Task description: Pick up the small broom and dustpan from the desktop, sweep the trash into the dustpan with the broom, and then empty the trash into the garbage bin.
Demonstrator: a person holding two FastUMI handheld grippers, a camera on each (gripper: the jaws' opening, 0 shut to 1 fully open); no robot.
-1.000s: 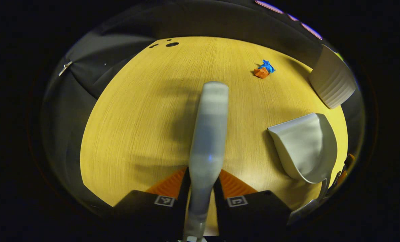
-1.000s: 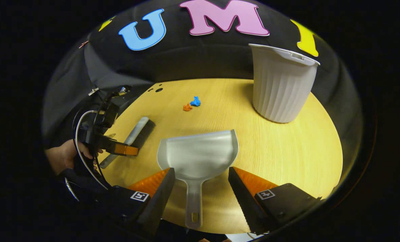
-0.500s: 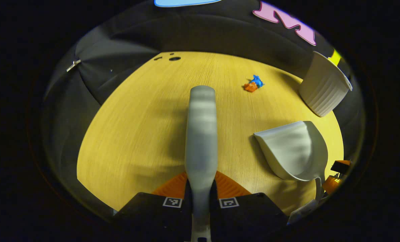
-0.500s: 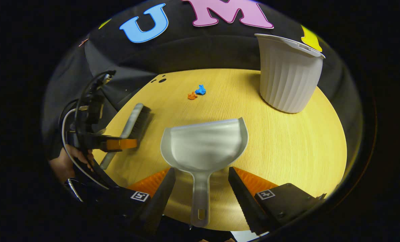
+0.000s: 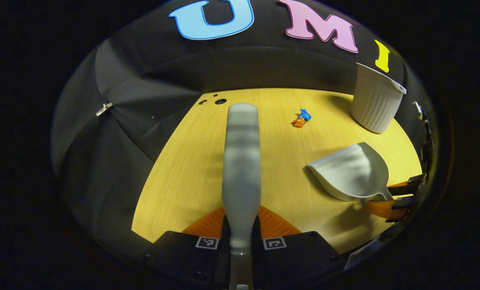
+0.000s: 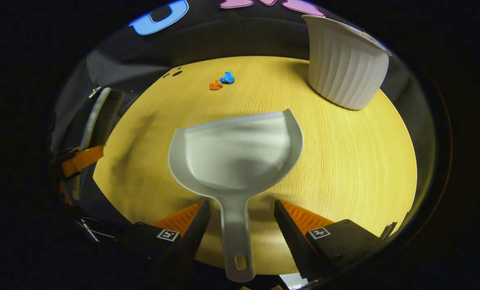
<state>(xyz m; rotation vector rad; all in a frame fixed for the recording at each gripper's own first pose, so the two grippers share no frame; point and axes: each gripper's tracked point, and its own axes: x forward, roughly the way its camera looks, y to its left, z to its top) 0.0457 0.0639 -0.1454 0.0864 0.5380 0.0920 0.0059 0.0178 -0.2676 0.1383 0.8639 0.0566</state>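
Between the spread fingers of the right gripper point(image 6: 242, 221) lies the dustpan point(image 6: 235, 155) handle; centre, then close; left gripper point(image 5: 242, 225) pinches broom point(image 5: 242, 157)

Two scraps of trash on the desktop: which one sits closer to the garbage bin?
The blue scrap. It lies on the garbage bin's side of the pair; the orange scrap sits just beside it, farther from the bin.

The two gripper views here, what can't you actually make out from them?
- Broom bristles: in the left gripper view the grey back hides them; in the right gripper view they sit dark at the edge.
- Trash: orange and blue scraps, too small to identify.
- Garbage bin inside: hidden by its wall.
- Dustpan handle tip: cut off low in the right gripper view between the open right gripper fingers.
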